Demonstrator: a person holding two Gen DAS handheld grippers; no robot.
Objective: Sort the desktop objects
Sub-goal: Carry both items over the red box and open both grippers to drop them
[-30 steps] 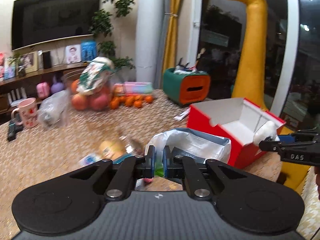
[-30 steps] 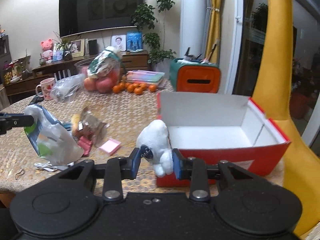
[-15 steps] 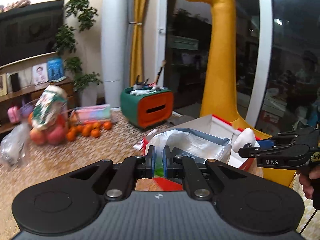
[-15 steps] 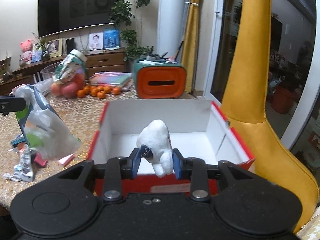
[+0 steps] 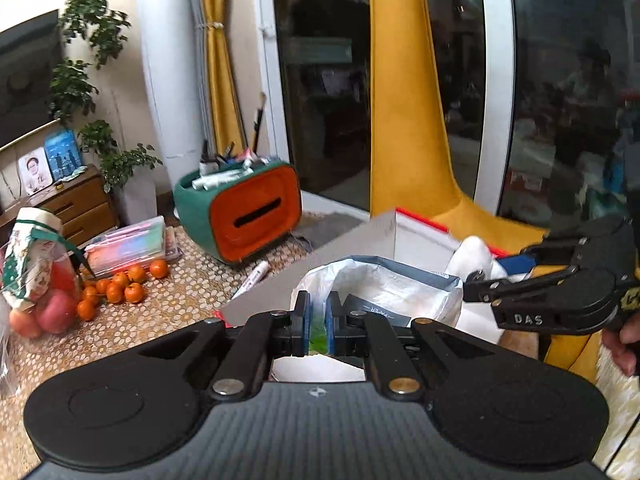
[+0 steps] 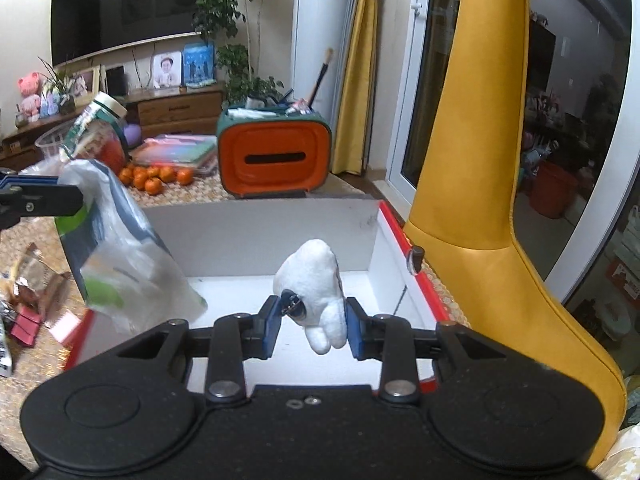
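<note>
Soft white plush toy (image 6: 316,276) is being squeezed by the right gripper (image 6: 313,326) over the red box (image 6: 416,292), while a light, limp plastic bag (image 5: 384,292) is being pinched at its edge by the left gripper (image 5: 316,320).

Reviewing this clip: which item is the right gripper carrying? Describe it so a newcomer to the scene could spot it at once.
Start at the red box with white inside on the table's edge beside the tall yellow giraffe. Above its open interior, the right gripper is shut on a small white plush toy. Unlike the crinkly plastic bag hanging beside it, it is fluffy, rounded and carries a small metal clasp.
</note>
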